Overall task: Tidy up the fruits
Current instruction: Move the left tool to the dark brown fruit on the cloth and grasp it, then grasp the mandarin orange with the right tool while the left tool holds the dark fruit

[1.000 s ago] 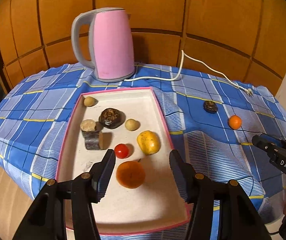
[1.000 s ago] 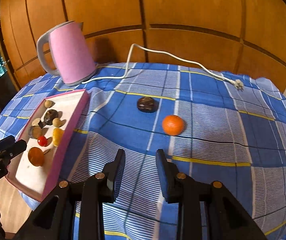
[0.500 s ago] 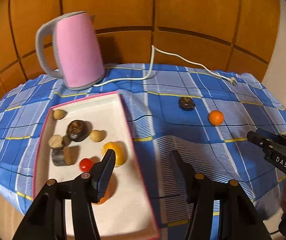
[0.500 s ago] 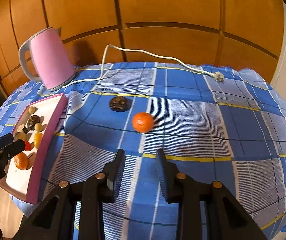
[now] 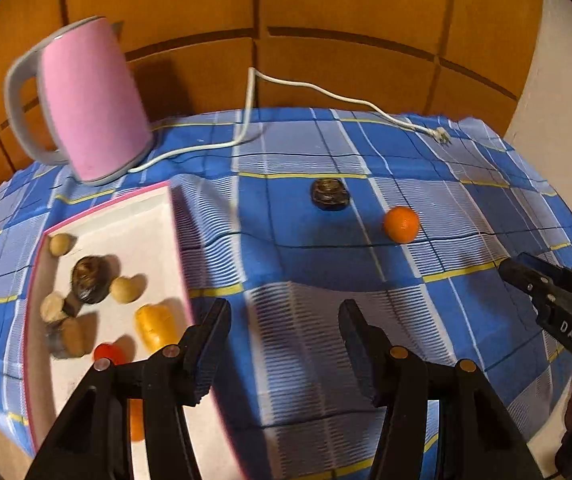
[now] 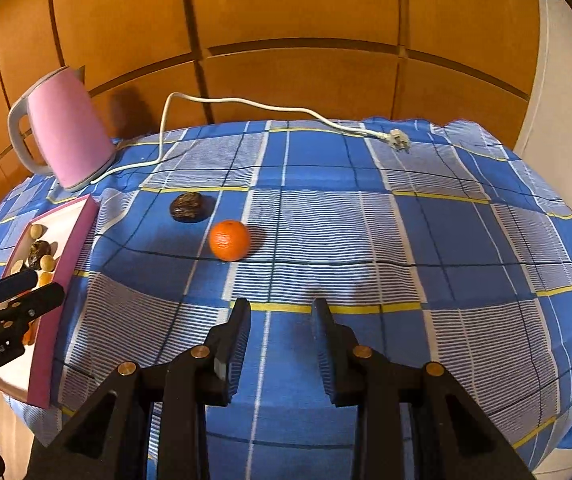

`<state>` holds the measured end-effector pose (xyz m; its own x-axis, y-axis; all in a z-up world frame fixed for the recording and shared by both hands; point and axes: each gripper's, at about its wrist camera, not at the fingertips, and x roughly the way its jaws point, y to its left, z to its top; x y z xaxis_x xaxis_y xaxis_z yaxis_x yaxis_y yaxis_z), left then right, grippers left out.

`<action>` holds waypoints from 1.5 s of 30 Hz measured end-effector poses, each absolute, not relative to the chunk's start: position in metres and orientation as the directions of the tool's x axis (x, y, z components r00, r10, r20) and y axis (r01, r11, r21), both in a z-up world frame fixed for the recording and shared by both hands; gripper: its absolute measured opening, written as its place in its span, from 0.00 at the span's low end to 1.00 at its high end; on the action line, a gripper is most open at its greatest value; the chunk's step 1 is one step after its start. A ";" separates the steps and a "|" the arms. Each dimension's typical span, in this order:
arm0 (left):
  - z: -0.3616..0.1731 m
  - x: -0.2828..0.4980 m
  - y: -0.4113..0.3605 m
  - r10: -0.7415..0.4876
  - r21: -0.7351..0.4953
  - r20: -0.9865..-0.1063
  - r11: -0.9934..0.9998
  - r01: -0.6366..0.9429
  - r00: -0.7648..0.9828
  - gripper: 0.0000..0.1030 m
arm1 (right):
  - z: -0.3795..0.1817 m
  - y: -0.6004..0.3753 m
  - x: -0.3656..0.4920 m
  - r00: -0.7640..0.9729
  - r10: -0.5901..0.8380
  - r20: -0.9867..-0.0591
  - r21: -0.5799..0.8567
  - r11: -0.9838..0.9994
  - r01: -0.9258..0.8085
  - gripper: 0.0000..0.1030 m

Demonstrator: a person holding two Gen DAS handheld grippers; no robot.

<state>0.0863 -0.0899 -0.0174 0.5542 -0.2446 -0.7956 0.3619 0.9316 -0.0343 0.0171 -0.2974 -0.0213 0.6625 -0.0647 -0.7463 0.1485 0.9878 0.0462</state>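
Note:
A small orange and a dark wrinkled fruit lie loose on the blue checked cloth; both also show in the left wrist view, orange and dark fruit. The pink-rimmed white tray at the left holds several fruits, among them a yellow one and a red one. My left gripper is open and empty, over the cloth just right of the tray's rim. My right gripper stands narrowly open and empty, short of the orange, which lies ahead and to its left.
A pink kettle stands at the back left, and its white cord trails across the cloth to a loose plug. Wooden panels close the back. The cloth drops off at the table's near and right edges.
My left gripper has swung right, off the tray and onto the cloth beside it. The right gripper has also shifted right, so the orange now sits further left. Neither gripper's jaws moved.

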 end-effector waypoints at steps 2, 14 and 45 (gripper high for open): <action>-0.018 0.093 -0.098 -0.253 -0.038 -0.801 0.926 0.375 0.543 0.55 | -0.022 -0.302 0.017 0.659 -0.070 -0.748 0.049 0.986 0.160 0.31; -0.029 0.166 -0.126 -0.394 -0.270 -0.835 0.901 0.338 0.383 0.48 | -0.034 -0.320 0.013 0.641 -0.070 -0.764 0.074 0.978 0.194 0.31; -0.058 0.191 -0.164 -0.352 -0.169 -0.827 0.899 0.404 0.438 0.43 | -0.049 -0.330 0.023 0.608 -0.038 -0.793 0.100 0.977 0.191 0.31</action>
<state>0.1908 -0.1641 -0.0582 0.4382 -0.3521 -0.8270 0.4035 0.8992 -0.1690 0.0234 -0.3298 -0.0494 0.6078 -0.0379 -0.7932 0.1907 0.9766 0.0995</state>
